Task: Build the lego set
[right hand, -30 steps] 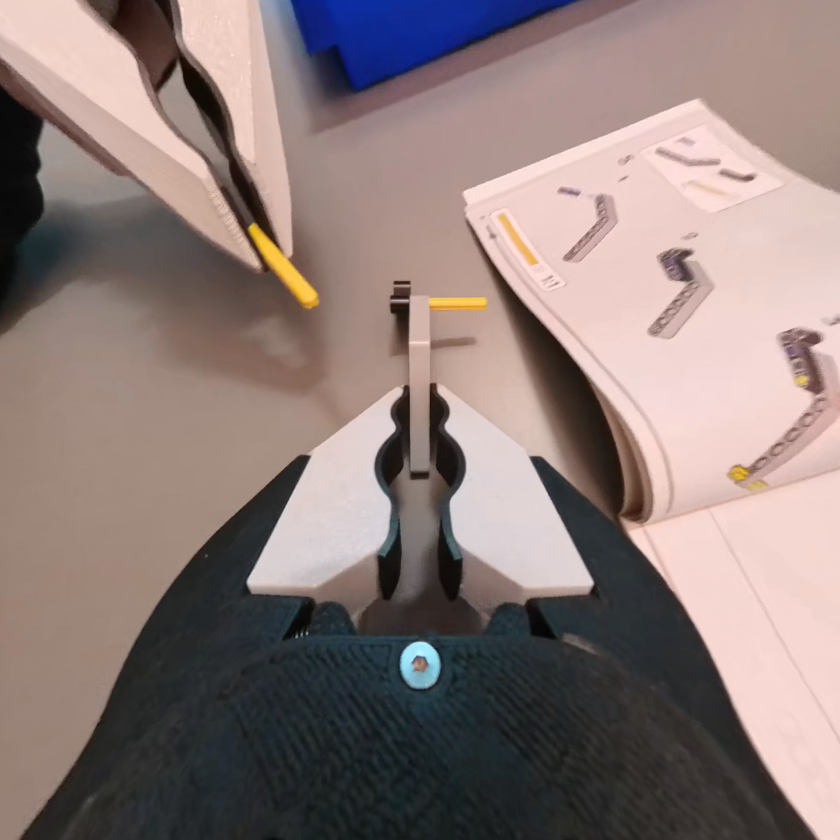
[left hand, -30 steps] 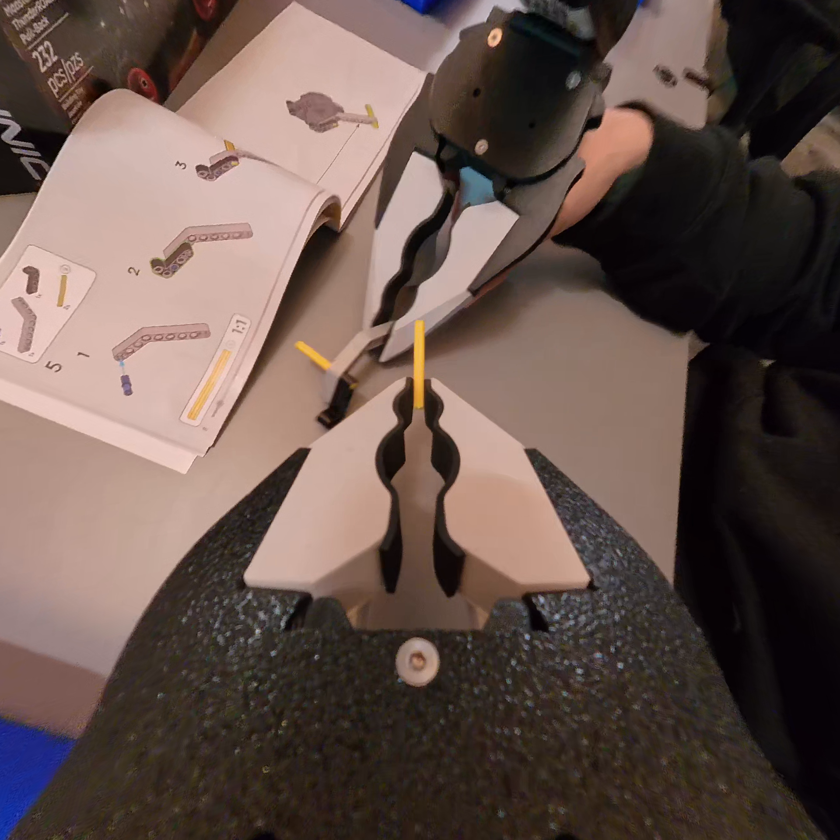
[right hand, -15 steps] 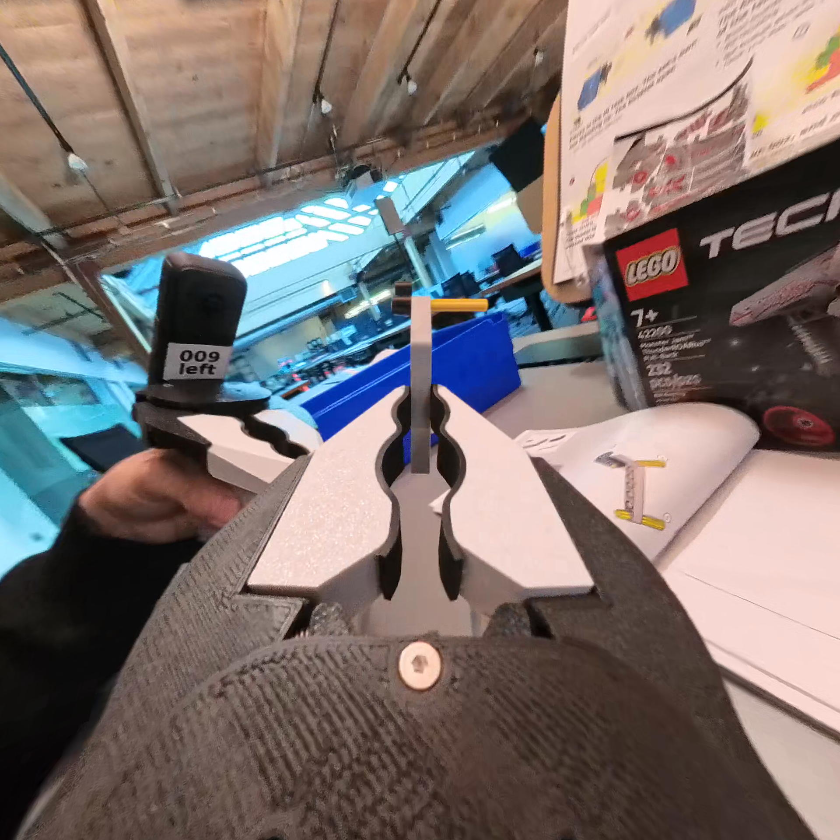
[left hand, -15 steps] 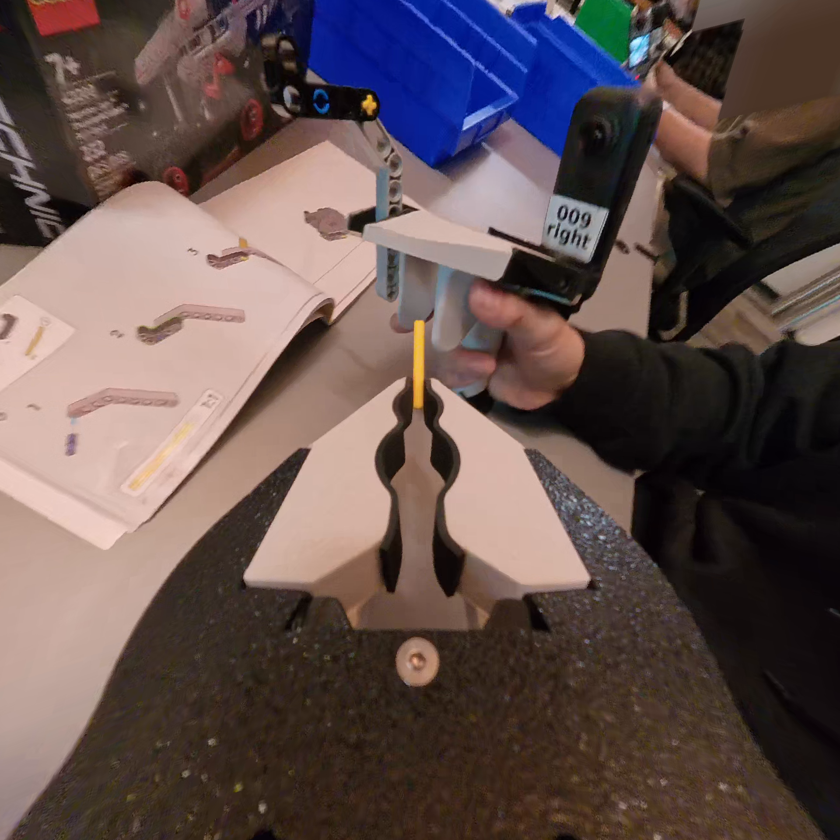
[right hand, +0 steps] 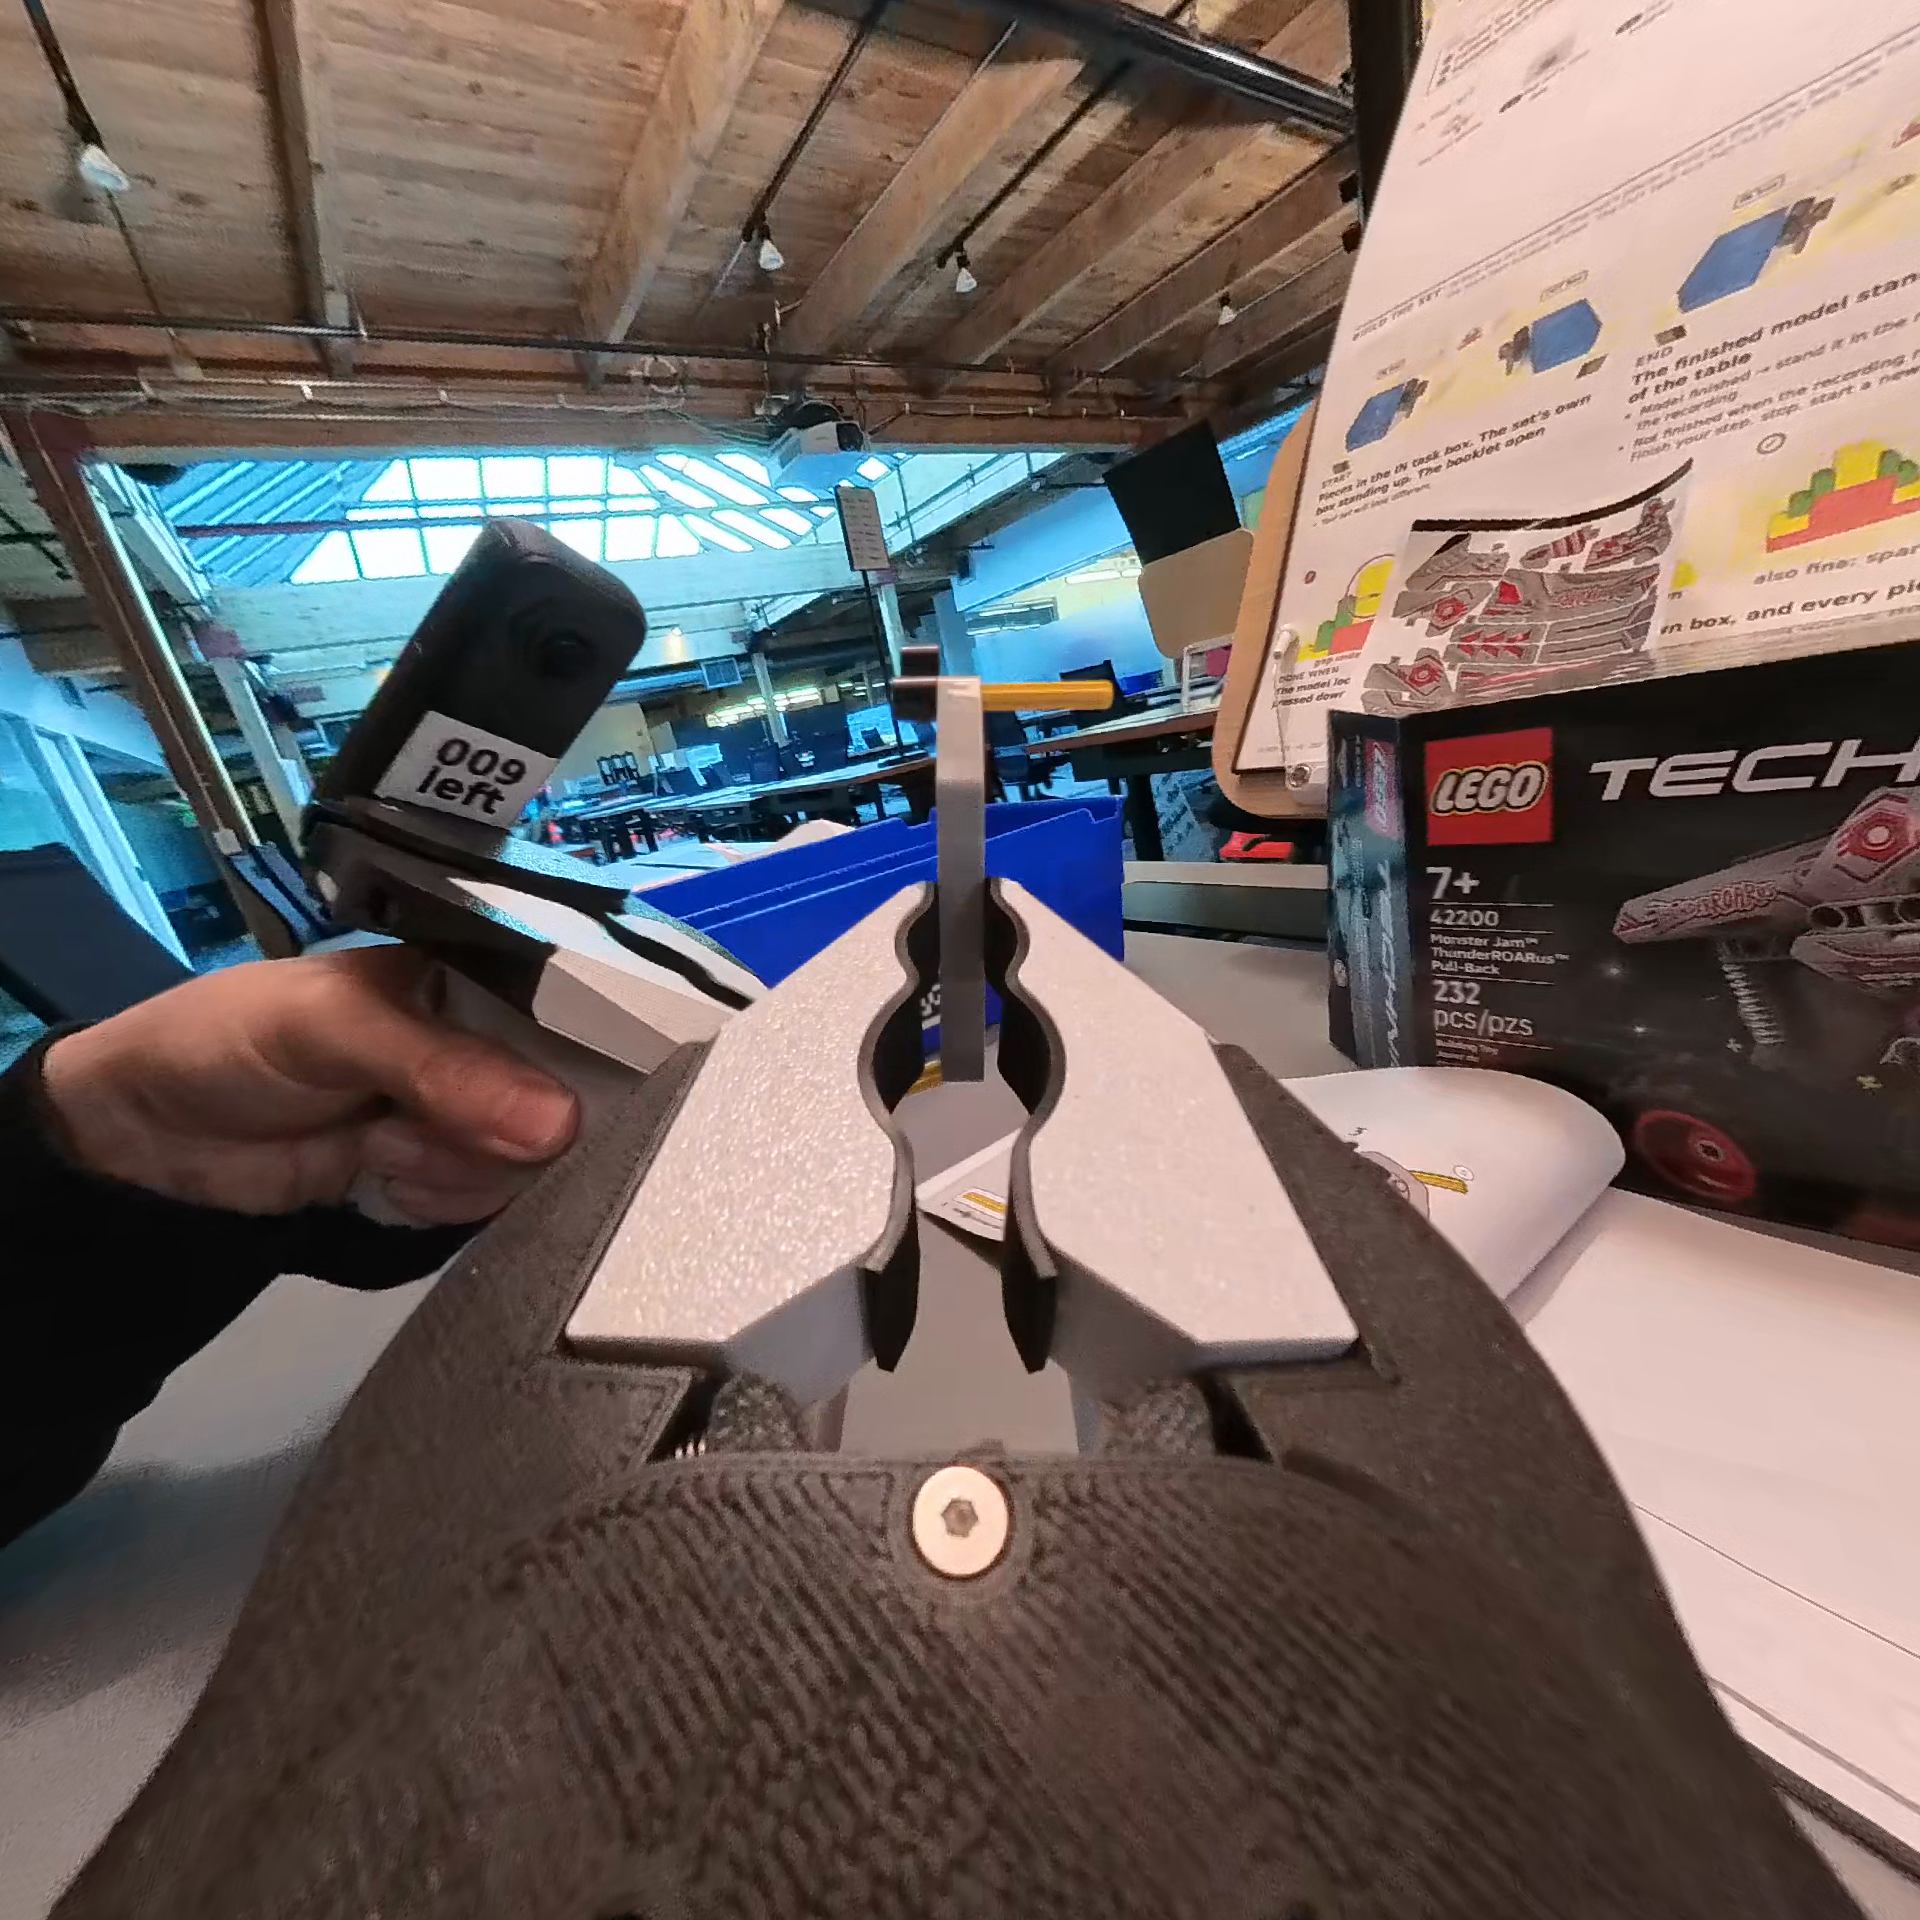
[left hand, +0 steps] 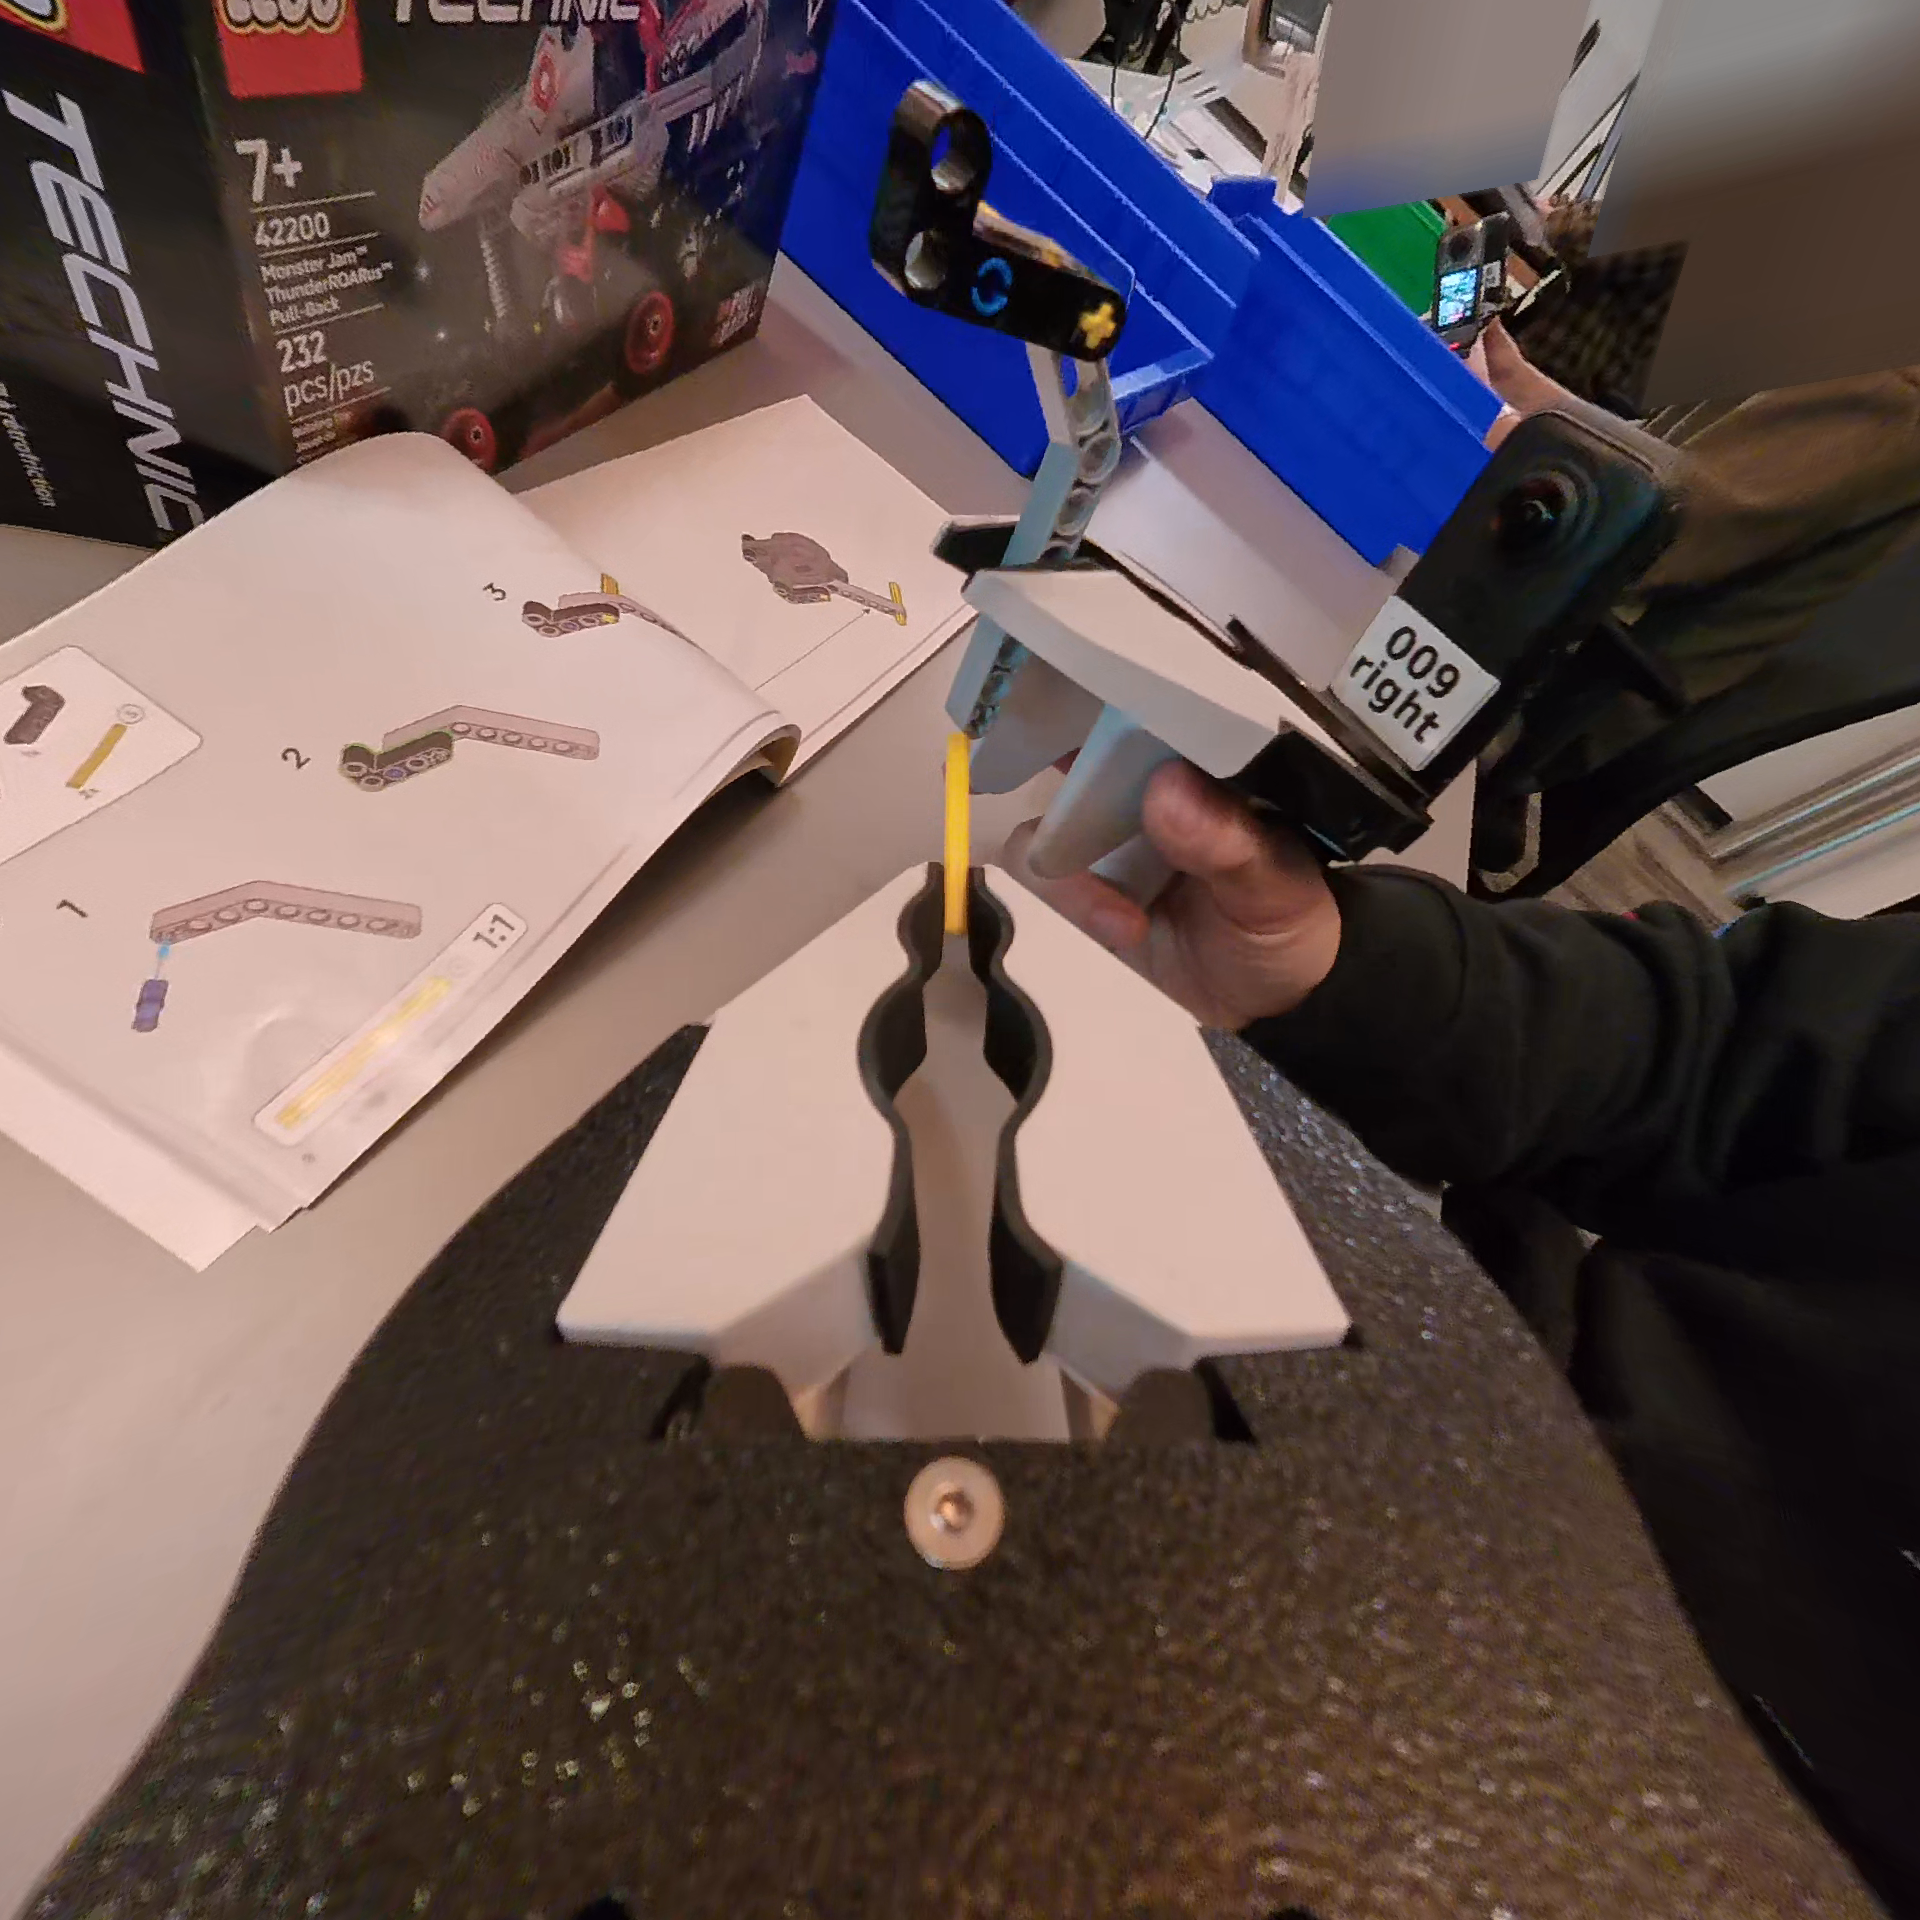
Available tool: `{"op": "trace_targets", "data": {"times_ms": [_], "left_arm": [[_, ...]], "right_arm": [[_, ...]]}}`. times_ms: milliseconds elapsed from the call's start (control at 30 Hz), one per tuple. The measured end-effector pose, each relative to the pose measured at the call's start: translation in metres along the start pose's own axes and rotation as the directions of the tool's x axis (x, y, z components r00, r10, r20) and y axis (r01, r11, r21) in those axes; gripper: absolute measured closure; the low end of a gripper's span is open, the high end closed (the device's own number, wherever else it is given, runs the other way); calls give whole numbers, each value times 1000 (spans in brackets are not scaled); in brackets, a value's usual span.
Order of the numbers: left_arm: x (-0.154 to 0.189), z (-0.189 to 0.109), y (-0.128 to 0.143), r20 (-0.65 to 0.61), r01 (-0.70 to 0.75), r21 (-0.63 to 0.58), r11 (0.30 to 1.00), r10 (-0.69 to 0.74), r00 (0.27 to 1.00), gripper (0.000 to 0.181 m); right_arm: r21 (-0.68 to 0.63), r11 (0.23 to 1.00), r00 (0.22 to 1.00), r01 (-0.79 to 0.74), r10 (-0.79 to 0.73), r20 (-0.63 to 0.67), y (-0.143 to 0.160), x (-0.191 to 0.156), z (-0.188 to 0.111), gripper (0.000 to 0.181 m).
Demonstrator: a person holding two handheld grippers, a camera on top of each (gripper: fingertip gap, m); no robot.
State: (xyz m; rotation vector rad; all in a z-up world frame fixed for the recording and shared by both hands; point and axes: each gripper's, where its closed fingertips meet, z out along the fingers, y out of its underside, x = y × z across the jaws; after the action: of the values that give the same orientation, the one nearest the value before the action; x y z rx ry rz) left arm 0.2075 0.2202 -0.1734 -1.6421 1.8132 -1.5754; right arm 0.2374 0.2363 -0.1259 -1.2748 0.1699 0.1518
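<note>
Early in build: grey angled beam (right hand: 958, 883) with black connector and one yellow axle (right hand: 1049, 694) fitted, pinched in right gripper (right hand: 958, 914), raised above desk. Second yellow axle (left hand: 956, 831) clamped in left gripper (left hand: 956, 904) (not inserted). Booklet (left hand: 312, 831) open near desk's far edge; most steps left.

Yellow axle (left hand: 956, 831), grey beam (right hand: 961, 883), blue bin (left hand: 1299, 343)

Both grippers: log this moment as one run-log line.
left gripper: shut on yellow axle | right gripper: shut on grey beam | both off table | axle tip at beam's lower end
</note>
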Motion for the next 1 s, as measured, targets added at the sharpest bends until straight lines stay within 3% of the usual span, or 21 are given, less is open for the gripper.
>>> {"op": "trace_targets", "data": {"times_ms": [333, 500, 667, 833, 933, 1000], "left_arm": [[2, 0, -2, -13, 22, 13, 1000, -22, 1000, 180], [6, 3, -5, -104, 146, 56, 988, -140, 985, 180], [17, 6, -18, -336, 389, 136, 911, -327, 883, 180], [28, 12, -22, -453, 505, 128, 854, -402, 795, 179], [32, 13, -29, -497, 556, 166, 815, -417, 761, 180], [37, 14, -34, -564, 628, 166, 761, -449, 693, 180]], "right_arm": [[-25, 990, 989, 138, -139, -39, 2, -3, 2, 176], [-37, 955, 953, 295, -297, -57, 0, -5, 1, 175], [21, 900, 897, 436, -433, -86, -16, -7, -3, 175], [45, 865, 866, 500, -499, -34, -22, -9, -8, 175], [79, 874, 878, 479, -476, -57, -31, -8, -11, 175], [108, 886, 892, 452, -446, -69, -38, -7, -13, 175]]}}
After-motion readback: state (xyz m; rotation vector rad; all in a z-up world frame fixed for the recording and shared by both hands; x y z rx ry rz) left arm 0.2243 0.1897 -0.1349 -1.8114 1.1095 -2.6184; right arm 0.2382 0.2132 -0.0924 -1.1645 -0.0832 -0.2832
